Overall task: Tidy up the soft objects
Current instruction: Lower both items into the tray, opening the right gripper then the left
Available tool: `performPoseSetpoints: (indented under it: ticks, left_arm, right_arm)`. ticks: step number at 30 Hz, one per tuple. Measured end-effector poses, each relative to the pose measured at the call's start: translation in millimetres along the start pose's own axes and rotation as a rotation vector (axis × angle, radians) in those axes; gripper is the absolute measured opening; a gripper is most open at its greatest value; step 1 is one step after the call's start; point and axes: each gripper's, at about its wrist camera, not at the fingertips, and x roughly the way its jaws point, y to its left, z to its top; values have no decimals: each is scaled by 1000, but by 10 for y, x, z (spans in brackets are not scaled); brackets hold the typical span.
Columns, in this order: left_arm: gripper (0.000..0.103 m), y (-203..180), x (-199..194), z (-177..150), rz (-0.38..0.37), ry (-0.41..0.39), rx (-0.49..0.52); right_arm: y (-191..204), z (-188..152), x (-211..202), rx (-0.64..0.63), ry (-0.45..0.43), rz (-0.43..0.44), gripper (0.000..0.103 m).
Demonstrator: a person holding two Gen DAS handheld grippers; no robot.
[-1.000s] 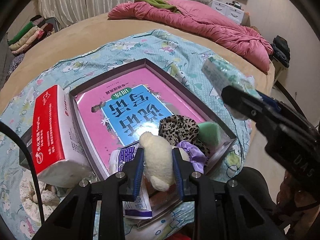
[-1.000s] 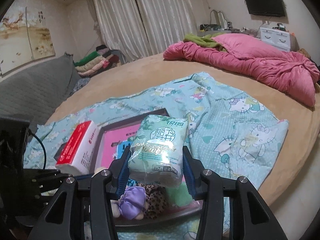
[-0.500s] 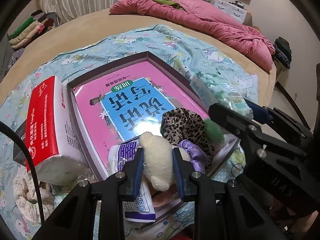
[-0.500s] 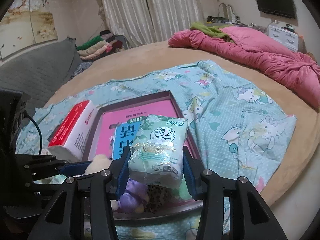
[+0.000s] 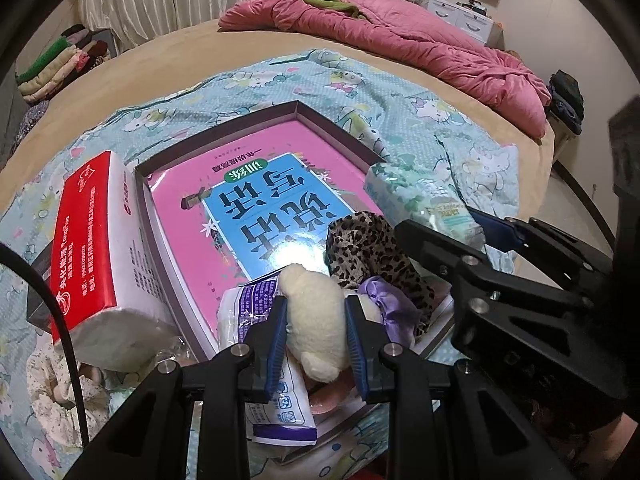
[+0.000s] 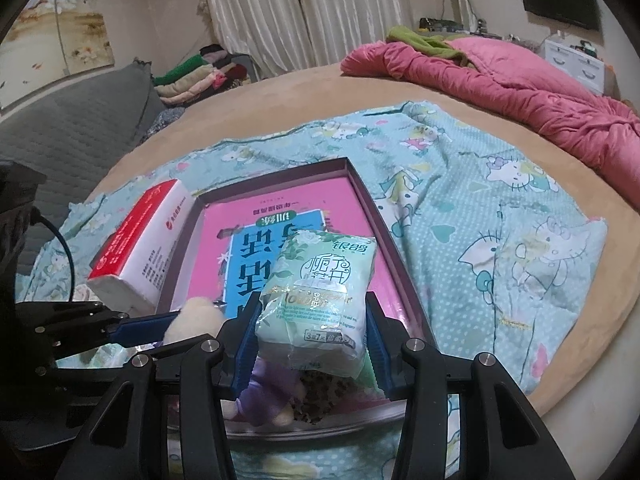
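Item one: my left gripper [image 5: 316,334], jaws clamped on a cream plush toy [image 5: 314,320] over the near end of the shallow box [image 5: 332,124]. Item two: my right gripper [image 6: 310,338], jaws gripping a green tissue pack [image 6: 320,296] above the box's pink book [image 6: 280,216]. Leopard scrunchie [image 5: 368,252] and purple scrunchie [image 5: 388,304] lie inside; red tissue pack [image 5: 92,240] leans outside.

Left gripper [image 5: 316,336]: pointing steeply down, blue pads pressed against both sides of a cream plush toy [image 5: 316,320].
Right gripper [image 6: 312,344]: angled down, jaws clamped on a green tissue pack [image 6: 320,300], held off the surface.
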Motion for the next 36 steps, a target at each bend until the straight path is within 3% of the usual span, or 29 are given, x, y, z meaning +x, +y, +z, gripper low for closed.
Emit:
performPoseSetpoints:
  ticks: [21,36]
  left_arm:
    - [30,36,16,-17,-2,5,-13]
    - [35,105,8,8,12,-2,-52]
  right_arm:
    - [-94,-48,155,47,49,-1,55]
    - [-206,17,-82,115,-50,0,69]
